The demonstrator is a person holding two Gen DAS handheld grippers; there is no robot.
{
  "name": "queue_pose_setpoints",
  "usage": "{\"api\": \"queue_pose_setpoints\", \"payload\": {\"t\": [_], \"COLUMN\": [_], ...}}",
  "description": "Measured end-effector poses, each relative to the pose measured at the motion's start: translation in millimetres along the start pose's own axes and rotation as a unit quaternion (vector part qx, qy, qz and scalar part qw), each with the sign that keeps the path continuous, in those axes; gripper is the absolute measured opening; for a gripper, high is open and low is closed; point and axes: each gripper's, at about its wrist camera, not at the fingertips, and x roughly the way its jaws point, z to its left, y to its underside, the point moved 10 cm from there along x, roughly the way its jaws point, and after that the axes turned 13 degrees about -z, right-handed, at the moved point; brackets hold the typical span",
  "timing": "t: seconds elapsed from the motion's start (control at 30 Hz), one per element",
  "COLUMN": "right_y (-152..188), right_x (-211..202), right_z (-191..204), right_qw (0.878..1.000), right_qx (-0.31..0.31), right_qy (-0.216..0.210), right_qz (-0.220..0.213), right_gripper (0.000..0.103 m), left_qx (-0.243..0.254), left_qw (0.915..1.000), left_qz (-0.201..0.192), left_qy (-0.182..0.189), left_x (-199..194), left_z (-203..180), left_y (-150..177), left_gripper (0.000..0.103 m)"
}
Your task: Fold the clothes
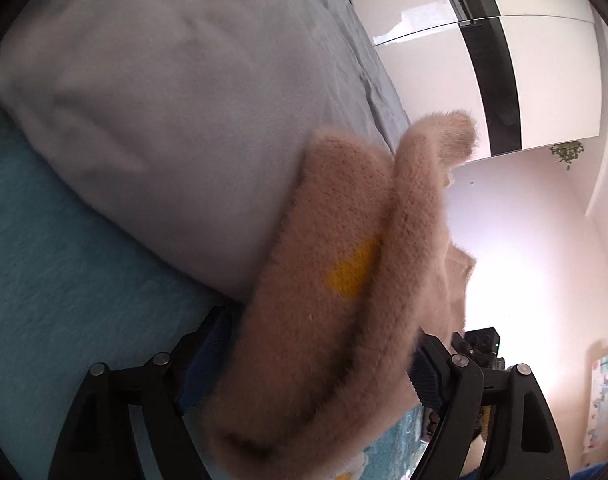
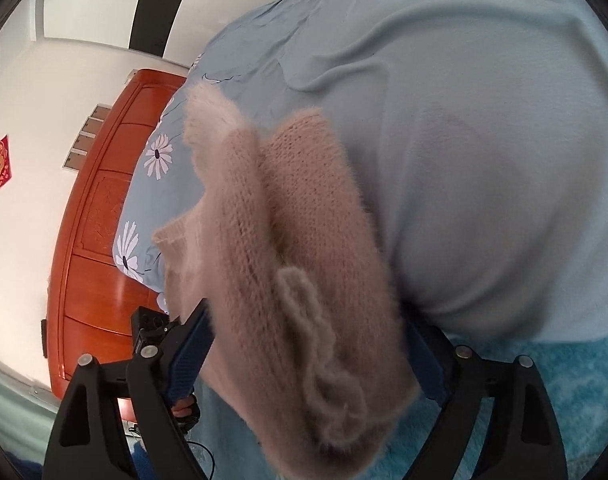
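Observation:
A fluffy beige knitted sweater (image 1: 336,280) with a yellow patch is bunched in thick folds and held up off the bed. My left gripper (image 1: 316,364) is shut on one bunched edge of it. My right gripper (image 2: 308,356) is shut on another bunched edge of the same sweater (image 2: 288,240). Both pairs of blue-padded fingers press into the fabric from either side. The sweater hides the fingertips. The right gripper shows in the left wrist view (image 1: 480,348) just beyond the sweater, and the left gripper shows in the right wrist view (image 2: 152,332).
A pale blue pillow (image 1: 176,112) lies behind the sweater on a teal fuzzy blanket (image 1: 64,272). A blue flowered quilt (image 2: 160,168) lies by a red wooden headboard (image 2: 100,240). White wardrobe doors (image 1: 544,80) and walls stand beyond.

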Motion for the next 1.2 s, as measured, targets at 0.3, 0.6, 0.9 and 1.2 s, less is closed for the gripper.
{"api": "queue_pose_setpoints", "payload": {"t": [0.3, 0.6, 0.9, 1.2], "right_y": [1, 17, 105, 158], "right_x": [-8, -60, -124, -122], "right_z": [-1, 36, 42, -28], "right_qw": [0.999, 0.998, 0.997, 0.987], "right_qx": [0.037, 0.058, 0.056, 0.135], "right_qy": [0.022, 0.004, 0.009, 0.061], "right_qz": [0.001, 0.0, 0.048, 0.063], "right_gripper": [0.069, 0.039, 0.038, 0.042], "left_qx": [-0.009, -0.017, -0.037, -0.131], "left_qw": [0.9997, 0.9994, 0.9992, 0.9901], "left_qz": [-0.024, -0.03, -0.007, 0.009], "left_qy": [-0.002, -0.003, -0.011, -0.05], "left_x": [-11, -68, -158, -154], "left_z": [-11, -40, -34, 30], "left_y": [4, 42, 154, 208], "left_gripper": [0.061, 0.041, 0.041, 0.044]}}
